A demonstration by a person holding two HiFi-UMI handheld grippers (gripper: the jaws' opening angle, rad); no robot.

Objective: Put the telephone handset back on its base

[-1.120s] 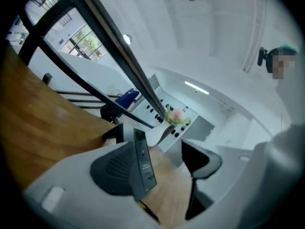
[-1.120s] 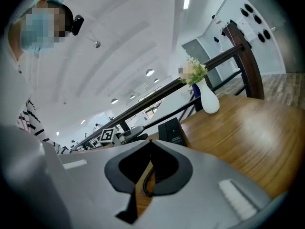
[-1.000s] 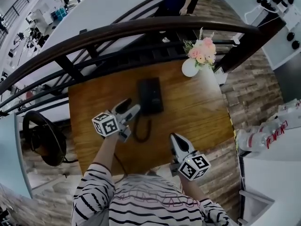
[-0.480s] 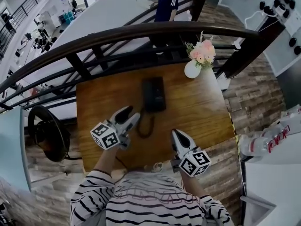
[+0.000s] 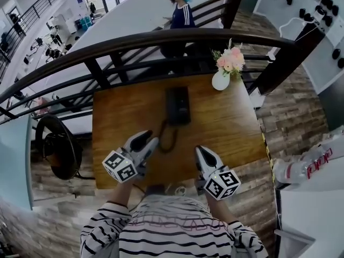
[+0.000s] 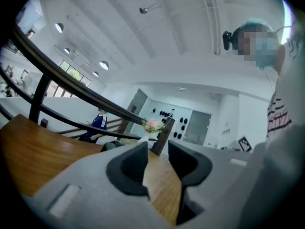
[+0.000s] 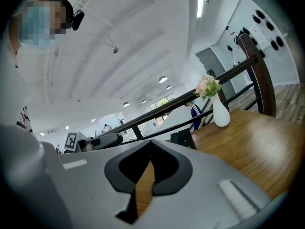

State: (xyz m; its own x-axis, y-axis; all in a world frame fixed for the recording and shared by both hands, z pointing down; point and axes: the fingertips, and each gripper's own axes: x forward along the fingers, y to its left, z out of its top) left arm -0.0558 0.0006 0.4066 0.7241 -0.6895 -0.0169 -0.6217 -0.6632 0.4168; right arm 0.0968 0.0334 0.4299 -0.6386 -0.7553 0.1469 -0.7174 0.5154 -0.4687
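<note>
A black telephone [image 5: 177,105] lies at the back middle of the wooden table [image 5: 231,125]; it reads as one dark block, so I cannot make out the handset apart from the base. Its coiled cord [image 5: 169,138] loops toward the front. My left gripper [image 5: 145,142] hovers near the front edge, left of the cord loop. Its jaws are closing with only bare table showing between them [image 6: 157,149]. My right gripper [image 5: 201,153] is at the front right, its jaws shut and empty [image 7: 150,146]. The phone [image 7: 183,138] shows small and far ahead in the right gripper view.
A white vase with pink flowers [image 5: 219,78] stands at the table's back right corner. A dark curved railing [image 5: 161,36] runs behind the table. A round black object [image 5: 54,155] sits on the floor to the left. A person [image 5: 180,15] stands beyond the railing.
Both grippers have drawn back from the phone toward the table's front edge. The left gripper's jaws have narrowed. The phone and cord have not moved on the table.
</note>
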